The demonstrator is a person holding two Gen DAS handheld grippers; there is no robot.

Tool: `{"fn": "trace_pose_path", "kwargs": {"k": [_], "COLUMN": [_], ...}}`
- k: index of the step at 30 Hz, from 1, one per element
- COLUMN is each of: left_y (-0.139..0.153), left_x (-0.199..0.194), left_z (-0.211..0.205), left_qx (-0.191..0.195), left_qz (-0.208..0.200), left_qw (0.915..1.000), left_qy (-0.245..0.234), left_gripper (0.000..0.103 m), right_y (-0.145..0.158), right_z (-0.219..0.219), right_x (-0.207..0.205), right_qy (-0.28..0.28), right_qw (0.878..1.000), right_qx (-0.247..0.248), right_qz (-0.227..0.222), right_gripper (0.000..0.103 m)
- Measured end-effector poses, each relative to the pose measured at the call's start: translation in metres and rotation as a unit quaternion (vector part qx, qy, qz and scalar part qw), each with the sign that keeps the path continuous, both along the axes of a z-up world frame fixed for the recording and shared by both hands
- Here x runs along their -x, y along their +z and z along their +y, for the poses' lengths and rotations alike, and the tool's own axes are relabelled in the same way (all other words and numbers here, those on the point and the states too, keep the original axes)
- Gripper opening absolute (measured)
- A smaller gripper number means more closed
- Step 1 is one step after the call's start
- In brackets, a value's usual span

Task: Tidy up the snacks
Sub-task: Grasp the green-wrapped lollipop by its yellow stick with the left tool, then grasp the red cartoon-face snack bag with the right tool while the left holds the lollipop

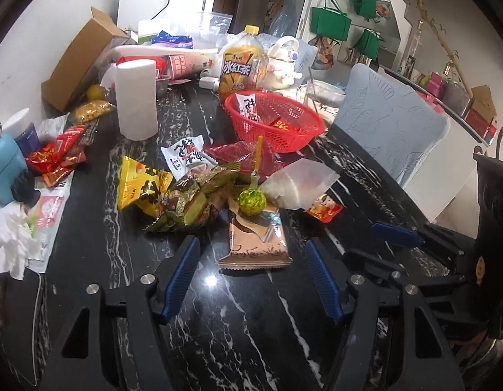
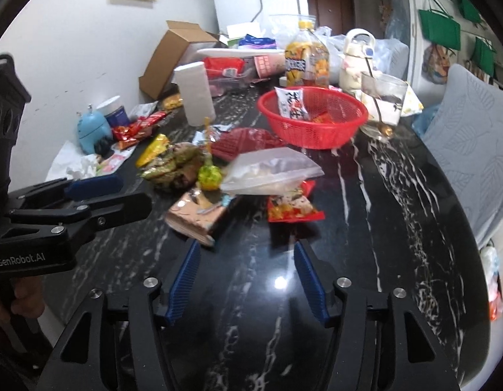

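A pile of snack packets lies mid-table: a pink-brown wafer pack (image 1: 256,244) (image 2: 194,216), a green lollipop (image 1: 252,199) (image 2: 209,176), a clear zip bag (image 1: 298,184) (image 2: 271,172), green and yellow packets (image 1: 173,198) and a small red packet (image 2: 294,210). A red basket (image 1: 277,120) (image 2: 313,117) behind the pile holds a white packet and a red one. My left gripper (image 1: 251,260) is open and empty, just short of the wafer pack. My right gripper (image 2: 245,267) is open and empty, near the pile's front.
A paper towel roll (image 1: 137,97) (image 2: 194,93), an iced tea bottle (image 1: 240,65), a cardboard box (image 1: 79,62), a glass with a spoon (image 2: 381,107) and red packets (image 1: 56,159) stand around. A grey chair (image 1: 391,120) is at the table's right edge.
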State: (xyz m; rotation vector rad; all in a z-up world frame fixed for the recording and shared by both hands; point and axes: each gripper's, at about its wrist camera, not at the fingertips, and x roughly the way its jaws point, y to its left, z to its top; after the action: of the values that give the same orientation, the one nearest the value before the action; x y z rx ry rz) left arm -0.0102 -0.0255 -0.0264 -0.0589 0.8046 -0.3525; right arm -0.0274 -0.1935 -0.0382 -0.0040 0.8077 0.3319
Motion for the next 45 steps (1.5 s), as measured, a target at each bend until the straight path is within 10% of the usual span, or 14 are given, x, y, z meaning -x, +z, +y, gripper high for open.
{"fn": "trace_pose_path", "kwargs": {"k": [25,36,45], "left_y": [-0.018,-0.032,-0.032], "left_x": [-0.056,-0.072,-0.070], "left_z": [-0.028,-0.036,-0.037], "left_qx": [-0.026,-0.035,-0.026], "left_qz": [-0.014,0.011,0.021], "left_qw": [0.9983,0.9978,0.9977], "left_qy": [-0.051,-0.055,-0.058], "left_gripper": [0.061,0.026,0.026], "right_y": [-0.029,-0.038,-0.039], "right_z": [-0.026,-0.028,-0.024], "right_x": [-0.073,-0.088,-0.089], "right_qy": [0.006,0.018,0.021], "right_qw": [0.998,0.997,0.998], "right_qx": [-0.029,-0.043,-0.031], "right_qz": [0.046,0.056,0.047], "right_gripper": [0.062,0.062,0.052]}}
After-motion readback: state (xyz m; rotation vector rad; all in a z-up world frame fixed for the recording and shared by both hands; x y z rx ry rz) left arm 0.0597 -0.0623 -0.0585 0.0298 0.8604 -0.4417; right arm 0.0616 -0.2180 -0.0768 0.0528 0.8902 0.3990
